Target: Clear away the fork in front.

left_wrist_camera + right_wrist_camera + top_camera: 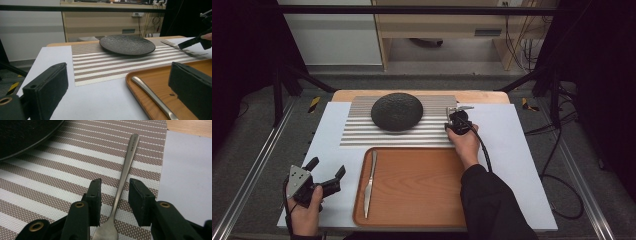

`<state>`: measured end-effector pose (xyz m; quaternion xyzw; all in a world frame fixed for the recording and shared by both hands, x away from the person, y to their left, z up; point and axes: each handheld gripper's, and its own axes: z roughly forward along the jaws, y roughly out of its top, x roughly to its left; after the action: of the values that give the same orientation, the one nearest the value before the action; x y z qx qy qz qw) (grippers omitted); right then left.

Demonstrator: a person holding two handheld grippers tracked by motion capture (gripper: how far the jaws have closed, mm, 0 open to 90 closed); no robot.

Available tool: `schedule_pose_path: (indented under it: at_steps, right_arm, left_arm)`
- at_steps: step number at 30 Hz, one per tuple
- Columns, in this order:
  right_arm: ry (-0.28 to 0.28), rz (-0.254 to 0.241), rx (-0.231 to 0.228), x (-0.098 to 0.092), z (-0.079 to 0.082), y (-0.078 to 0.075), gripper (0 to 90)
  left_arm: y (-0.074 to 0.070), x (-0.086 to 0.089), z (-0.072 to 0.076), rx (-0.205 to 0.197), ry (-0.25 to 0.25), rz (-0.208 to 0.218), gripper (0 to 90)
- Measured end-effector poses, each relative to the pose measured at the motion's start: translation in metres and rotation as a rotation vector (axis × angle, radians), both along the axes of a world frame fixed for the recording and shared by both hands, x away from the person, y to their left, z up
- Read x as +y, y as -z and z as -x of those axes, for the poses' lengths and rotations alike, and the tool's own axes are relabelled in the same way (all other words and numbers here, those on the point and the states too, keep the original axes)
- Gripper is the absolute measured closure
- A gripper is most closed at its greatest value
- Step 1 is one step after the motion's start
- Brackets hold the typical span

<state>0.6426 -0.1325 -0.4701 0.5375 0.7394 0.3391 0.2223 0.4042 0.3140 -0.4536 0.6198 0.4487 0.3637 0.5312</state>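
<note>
1. Fork (453,111), in the high view, lies on the right part of the striped placemat (362,131), just right of the dark plate (397,111), with my right gripper (452,118) over it. My left gripper (328,172) hovers above the white board (522,150), left of the wooden tray (412,185). The tray holds a knife (370,183) along its left side; the plate holds nothing. I judge the place setting partly done: plate and fork on the mat, knife yet to be laid out

2. In the left gripper view my jaws stand wide apart with nothing between them. The knife handle (152,96) rests in the tray (140,75), the plate (127,44) sits bare on the mat, and the fork (185,50) lies beyond it under the other gripper

3. In the right gripper view the fork's handle (122,177) runs flat on the mat (50,185) between my jaws, a gap on each side, so nothing is clamped
</note>
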Motion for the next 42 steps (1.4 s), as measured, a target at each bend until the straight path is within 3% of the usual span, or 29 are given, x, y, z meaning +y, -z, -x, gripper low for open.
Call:
schedule_pose_path:
  at_steps: [6, 18, 33, 42]
  right_arm:
    - [0.016, -0.001, 0.024, -0.001, -0.002, 0.002, 67.1]
    - [-0.003, 0.027, 0.039, 0.000, -0.003, 0.004, 81.4]
    - [-0.030, 0.054, 0.045, -0.010, 0.001, 0.003, 84.5]
    - [-0.035, 0.044, 0.040, -0.012, 0.000, 0.004, 82.0]
  left_arm:
    - [0.000, 0.000, 0.000, 0.001, 0.001, 0.000, 3.1]
    - [0.000, 0.000, 0.000, 0.004, 0.002, 0.001, 3.5]
    - [0.000, 0.000, 0.000, 0.005, 0.005, -0.001, 3.5]
    - [0.000, -0.001, 0.000, 0.006, 0.008, -0.003, 3.6]
